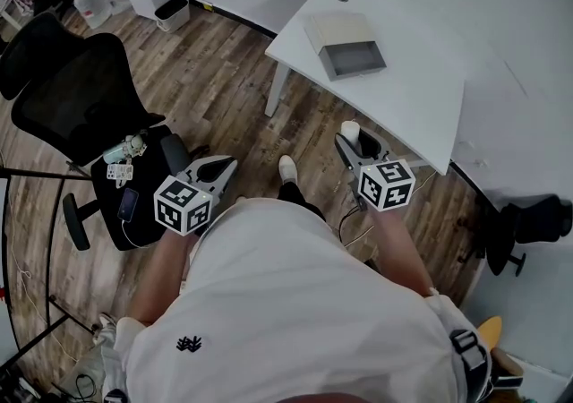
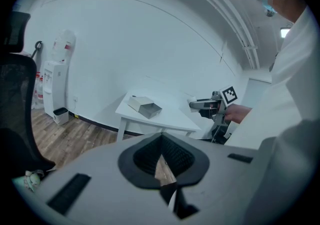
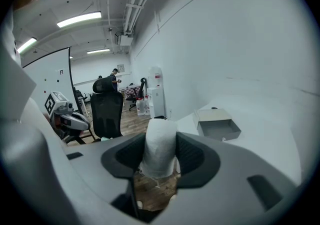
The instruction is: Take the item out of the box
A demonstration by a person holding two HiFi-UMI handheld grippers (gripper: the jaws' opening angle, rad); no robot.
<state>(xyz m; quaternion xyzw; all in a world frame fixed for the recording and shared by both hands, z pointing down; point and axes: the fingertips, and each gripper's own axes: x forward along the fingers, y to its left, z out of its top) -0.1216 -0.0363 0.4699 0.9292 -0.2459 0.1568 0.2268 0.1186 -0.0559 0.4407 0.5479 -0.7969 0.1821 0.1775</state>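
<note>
White bundle (image 3: 160, 155) is pinched in the right gripper (image 3: 160, 140).
Its sides are covered by the pads (image 3: 193, 156); the left gripper (image 2: 161, 136) is pressed shut, empty.

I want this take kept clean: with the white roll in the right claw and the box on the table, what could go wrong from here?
1. The roll is pinched in the right claw over bare floor, away from the table. It looks soft, so a slip would likely drop it.
2. The left claw, shut and empty, hangs close to the cluttered chair. A careless swing could knock it.
</note>
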